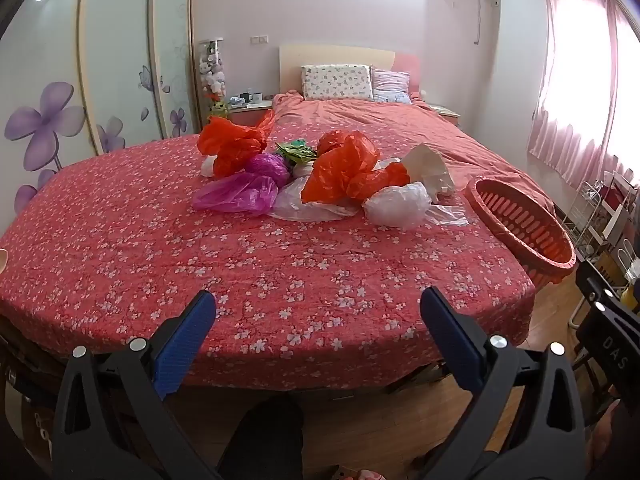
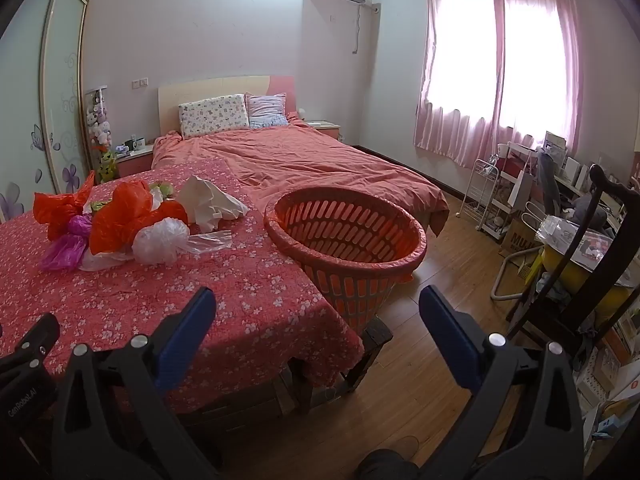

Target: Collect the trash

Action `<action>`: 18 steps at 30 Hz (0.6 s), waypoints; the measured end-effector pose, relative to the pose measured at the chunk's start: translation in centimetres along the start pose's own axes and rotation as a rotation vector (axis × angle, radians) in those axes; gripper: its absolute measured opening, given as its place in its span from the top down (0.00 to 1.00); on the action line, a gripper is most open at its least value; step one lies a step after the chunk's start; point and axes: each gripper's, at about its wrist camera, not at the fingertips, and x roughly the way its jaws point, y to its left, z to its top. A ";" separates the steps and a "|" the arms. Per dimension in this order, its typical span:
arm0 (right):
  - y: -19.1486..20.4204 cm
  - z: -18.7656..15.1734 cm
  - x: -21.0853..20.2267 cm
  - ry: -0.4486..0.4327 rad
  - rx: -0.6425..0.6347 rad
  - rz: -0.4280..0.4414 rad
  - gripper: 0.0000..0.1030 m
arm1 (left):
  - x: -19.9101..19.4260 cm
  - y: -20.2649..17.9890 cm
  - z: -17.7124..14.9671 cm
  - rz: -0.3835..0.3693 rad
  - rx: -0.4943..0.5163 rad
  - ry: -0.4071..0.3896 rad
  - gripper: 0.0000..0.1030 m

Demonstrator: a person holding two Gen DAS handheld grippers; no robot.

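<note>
At the foot of a bedroom table draped in a red floral cloth (image 1: 248,280), we hold both grippers back from the work, each with its blue-padded jaws spread wide and nothing between them. The trash, a heap of crumpled plastic bags (image 1: 320,176) in red, purple and clear film with a wad of white paper, lies well ahead on the far half of the cloth, its long axis running left to right across our line of approach. It sits straight ahead of the left gripper (image 1: 318,312), while from the right gripper (image 2: 318,312) it falls ahead and to the left. The orange slatted basket (image 2: 348,236) stands at the table's right edge, just beside the right gripper's path and nearer that hand. We judge the left better placed for picking and the right for the drop.
</note>
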 end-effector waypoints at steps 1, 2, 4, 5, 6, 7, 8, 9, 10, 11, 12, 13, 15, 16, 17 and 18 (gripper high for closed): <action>0.0 0.0 0.0 0.001 0.000 -0.001 0.04 | 0.0 0.0 0.0 0.000 -0.001 0.002 0.02; 0.0 0.0 0.0 0.000 0.000 0.000 0.04 | 0.0 0.0 0.0 -0.001 -0.001 0.001 0.02; 0.0 0.0 0.0 0.000 0.000 0.001 0.04 | 0.0 -0.1 0.0 -0.001 0.001 0.000 0.02; -0.1 0.0 0.0 0.000 0.000 0.000 0.04 | 0.0 -0.1 0.0 -0.001 0.001 0.000 0.02; 0.0 0.0 -0.1 -0.002 -0.001 -0.001 0.04 | -0.1 -0.1 0.0 -0.001 0.002 0.000 0.02; 0.0 0.0 -0.1 -0.001 0.000 -0.001 0.04 | -0.1 -0.1 0.0 -0.001 0.002 -0.001 0.02; -0.1 0.0 -0.1 -0.001 -0.001 0.000 0.04 | 0.0 0.0 0.0 -0.002 -0.003 0.003 0.02; 0.0 0.0 -0.1 -0.001 -0.001 0.000 0.04 | 0.0 0.0 0.0 -0.002 -0.003 0.003 0.02; 0.0 0.0 -0.1 -0.001 -0.001 0.000 0.04 | 0.0 0.0 0.0 -0.002 -0.003 0.003 0.02; 0.0 0.0 0.0 -0.001 -0.001 0.000 0.04 | 0.0 0.0 0.0 -0.002 -0.003 0.003 0.02; 0.0 0.1 0.0 0.000 -0.001 0.000 0.04 | 0.0 0.0 0.0 -0.002 -0.003 0.004 0.02; -0.1 0.0 -0.1 -0.002 0.000 -0.001 0.04 | 0.1 0.0 0.0 -0.002 -0.004 0.003 0.02; -0.1 0.0 -0.1 -0.002 -0.001 -0.001 0.04 | 0.0 0.0 0.0 -0.002 -0.003 0.002 0.02; -0.1 0.0 -0.1 -0.002 0.000 -0.001 0.04 | 0.0 0.0 0.0 -0.002 -0.003 0.002 0.02; -0.1 0.0 -0.1 -0.002 -0.001 0.000 0.04 | 0.0 0.0 0.0 -0.002 -0.003 0.001 0.02; -0.1 0.0 -0.1 -0.002 -0.001 -0.001 0.04 | 0.0 0.0 0.0 -0.002 -0.003 0.001 0.02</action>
